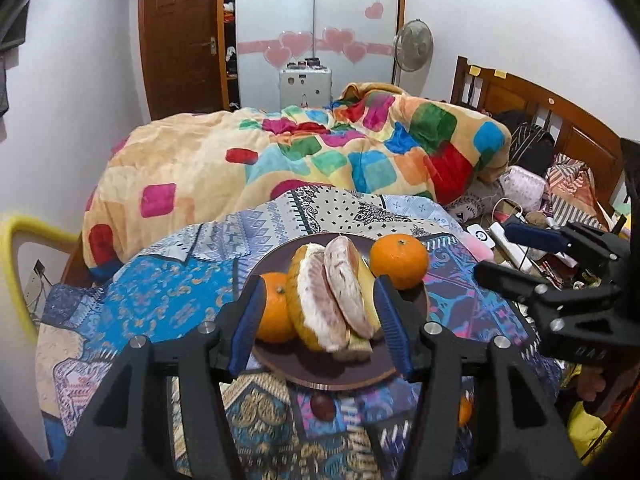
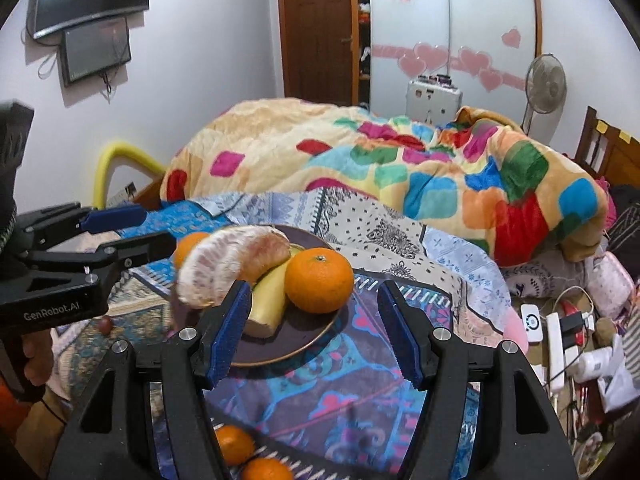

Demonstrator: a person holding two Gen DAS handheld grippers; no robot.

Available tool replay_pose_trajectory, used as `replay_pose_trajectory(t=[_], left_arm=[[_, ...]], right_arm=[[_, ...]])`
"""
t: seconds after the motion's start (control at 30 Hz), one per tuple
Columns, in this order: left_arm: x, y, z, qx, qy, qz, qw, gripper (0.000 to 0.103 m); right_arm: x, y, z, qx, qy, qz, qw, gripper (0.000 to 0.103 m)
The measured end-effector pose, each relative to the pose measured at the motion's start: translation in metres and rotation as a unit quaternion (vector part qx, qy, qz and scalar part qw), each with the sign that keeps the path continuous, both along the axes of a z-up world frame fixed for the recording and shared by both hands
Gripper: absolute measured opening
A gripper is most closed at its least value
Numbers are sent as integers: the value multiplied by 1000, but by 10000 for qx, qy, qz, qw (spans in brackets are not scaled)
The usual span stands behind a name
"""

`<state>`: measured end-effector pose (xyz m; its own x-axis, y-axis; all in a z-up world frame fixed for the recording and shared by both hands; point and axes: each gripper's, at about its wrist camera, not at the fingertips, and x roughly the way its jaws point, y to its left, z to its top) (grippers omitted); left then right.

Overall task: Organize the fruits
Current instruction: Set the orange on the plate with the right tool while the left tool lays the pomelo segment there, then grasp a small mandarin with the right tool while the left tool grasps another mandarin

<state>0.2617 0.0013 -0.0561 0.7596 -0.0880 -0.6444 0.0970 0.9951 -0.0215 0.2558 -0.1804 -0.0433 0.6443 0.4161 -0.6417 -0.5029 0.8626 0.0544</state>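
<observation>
A dark plate (image 1: 320,376) on the patterned cloth holds peeled pomelo pieces (image 1: 332,300), a banana (image 2: 272,292) and two oranges, one at the left (image 1: 274,312) and one at the far right (image 1: 399,255). My left gripper (image 1: 320,324) is open, its blue pads on either side of the pomelo pieces without touching them. My right gripper (image 2: 316,328) is open and empty, just in front of the plate (image 2: 304,340) and the orange (image 2: 319,282). Two more oranges (image 2: 234,444) lie on the cloth beneath the right gripper. A dark grape (image 1: 322,407) lies in front of the plate.
The table's patterned cloth (image 1: 160,300) stands against a bed with a colourful quilt (image 1: 320,152). A power strip, cables and clutter (image 2: 560,328) lie to the right. A yellow chair back (image 1: 16,264) stands at the left.
</observation>
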Motion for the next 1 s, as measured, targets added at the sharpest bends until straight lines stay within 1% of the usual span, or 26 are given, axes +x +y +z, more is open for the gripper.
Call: replay_pose_trajectory(t=[0.17,0.33,0.47,0.67,0.8,0.9,1.0], left_arm=[[-31,0,2,-43,38,23,10000,59],[-52,-6,-9,-89,128,34,9999,60],[-64,-15,-25,-148,218,-23,9997,60],[-75,-28,-51,-204,447,-162,9987,60],[-80,-32,-64,-246,561,-204,9979,60],[-83,-36,-75,-269,692,-261,9969,60],[-85,-39,-81,-179,680,-290,9971,60]], right_arm=[[-31,-9,11,64,-161,-54,9998,62],[-55,-19,5,95,-119,-86,9998,63],[-75,-28,-10,190,-27,-180,9997,65],[-91,-33,-43,23,159,-233,9996,65],[-94,-33,-61,-114,246,-257,9993,65],[-93,-33,-72,-100,362,-255,9990,65],[-88,-34,-81,-31,520,-204,9984,65]])
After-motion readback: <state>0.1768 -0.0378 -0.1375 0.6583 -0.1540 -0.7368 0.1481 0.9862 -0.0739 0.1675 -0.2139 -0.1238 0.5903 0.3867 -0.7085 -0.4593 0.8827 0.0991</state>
